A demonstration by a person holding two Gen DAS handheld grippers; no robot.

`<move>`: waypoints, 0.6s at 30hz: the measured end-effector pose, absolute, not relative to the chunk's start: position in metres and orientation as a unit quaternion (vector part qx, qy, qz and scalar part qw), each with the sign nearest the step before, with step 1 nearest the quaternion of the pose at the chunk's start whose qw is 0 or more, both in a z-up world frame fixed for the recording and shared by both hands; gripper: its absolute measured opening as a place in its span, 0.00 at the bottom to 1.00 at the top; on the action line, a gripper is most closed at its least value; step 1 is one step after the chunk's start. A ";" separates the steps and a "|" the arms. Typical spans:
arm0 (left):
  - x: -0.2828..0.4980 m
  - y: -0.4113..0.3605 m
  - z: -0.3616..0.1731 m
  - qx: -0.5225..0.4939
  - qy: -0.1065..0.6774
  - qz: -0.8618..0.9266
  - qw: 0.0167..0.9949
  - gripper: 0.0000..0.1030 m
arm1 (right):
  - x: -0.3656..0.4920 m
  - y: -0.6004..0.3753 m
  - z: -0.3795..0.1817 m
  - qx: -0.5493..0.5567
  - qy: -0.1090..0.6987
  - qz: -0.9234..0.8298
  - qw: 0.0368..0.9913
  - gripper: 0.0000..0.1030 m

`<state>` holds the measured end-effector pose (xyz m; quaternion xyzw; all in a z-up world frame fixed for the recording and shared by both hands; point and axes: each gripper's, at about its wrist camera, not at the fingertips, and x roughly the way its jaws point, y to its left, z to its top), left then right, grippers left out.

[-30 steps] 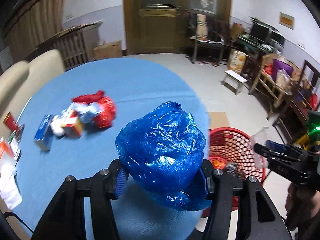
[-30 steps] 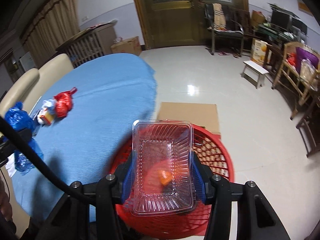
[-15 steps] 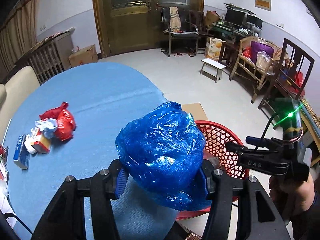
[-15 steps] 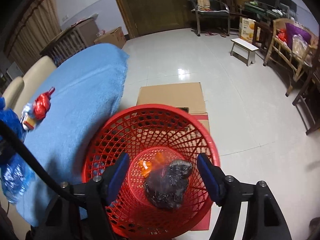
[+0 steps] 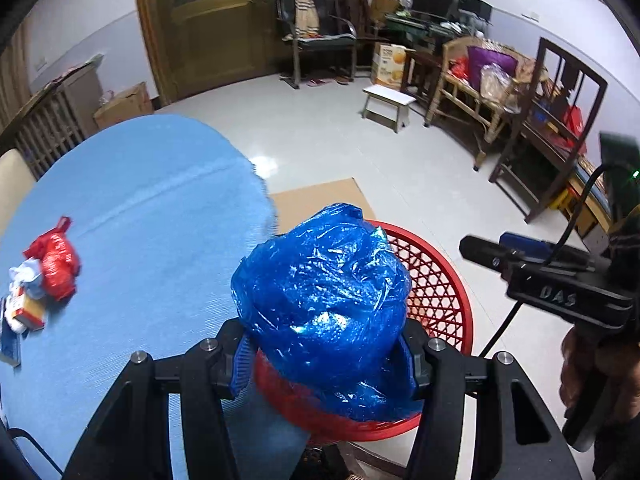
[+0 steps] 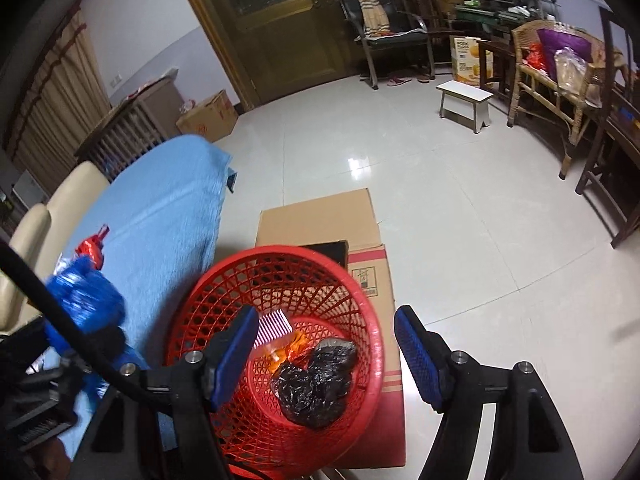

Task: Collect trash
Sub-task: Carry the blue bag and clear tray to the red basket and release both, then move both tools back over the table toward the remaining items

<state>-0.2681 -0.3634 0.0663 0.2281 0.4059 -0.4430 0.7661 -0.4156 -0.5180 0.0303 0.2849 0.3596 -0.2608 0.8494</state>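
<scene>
Over at the far left of the blue-clothed table [image 5: 132, 216] a little heap of leftovers waits: a knotted red bag [image 5: 56, 260] with a small carton [image 5: 28, 308] touching it, so there is more collecting to do by my reckoning. Moving right, the left gripper [image 5: 324, 344] is clenched around a crumpled blue plastic bag [image 5: 320, 300], which bulges out above its fingers and hangs right at the table's edge, overlapping the near rim of the red mesh basket [image 6: 280, 280]. That basket sits on a flattened cardboard box [image 6: 320, 220] on the tiled floor, and inside it lie a wad of black plastic [image 6: 316, 380], something orange and a clear tray. Further right, the right gripper [image 6: 326, 352] hovers over the basket with its blue pads spread wide and nothing between them. The step in hand looks like the drop-off of the blue bag; next it wants carrying a touch further over the basket's mouth, then a release so it falls inside rather than catching the rim. Against a second ago, the right claw has let go of the clear tray it held, and the blue bag has travelled from above the table's middle to the basket's side.
</scene>
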 end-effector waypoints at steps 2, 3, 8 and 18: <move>-0.269 -0.370 0.060 0.230 0.412 -0.445 0.761 0.57 | -0.421 -0.522 0.032 0.289 0.354 -0.265 0.849 0.72; -0.269 -0.371 0.059 0.229 0.416 -0.447 0.759 0.59 | -0.423 -0.523 0.032 0.291 0.352 -0.267 0.849 0.72; -0.262 -0.377 0.043 0.225 0.454 -0.448 0.736 0.70 | -0.431 -0.528 0.033 0.305 0.342 -0.271 0.847 0.72; -0.224 -0.327 0.068 0.158 0.451 -0.421 0.771 0.71 | -0.415 -0.516 0.038 0.298 0.342 -0.256 0.854 0.72</move>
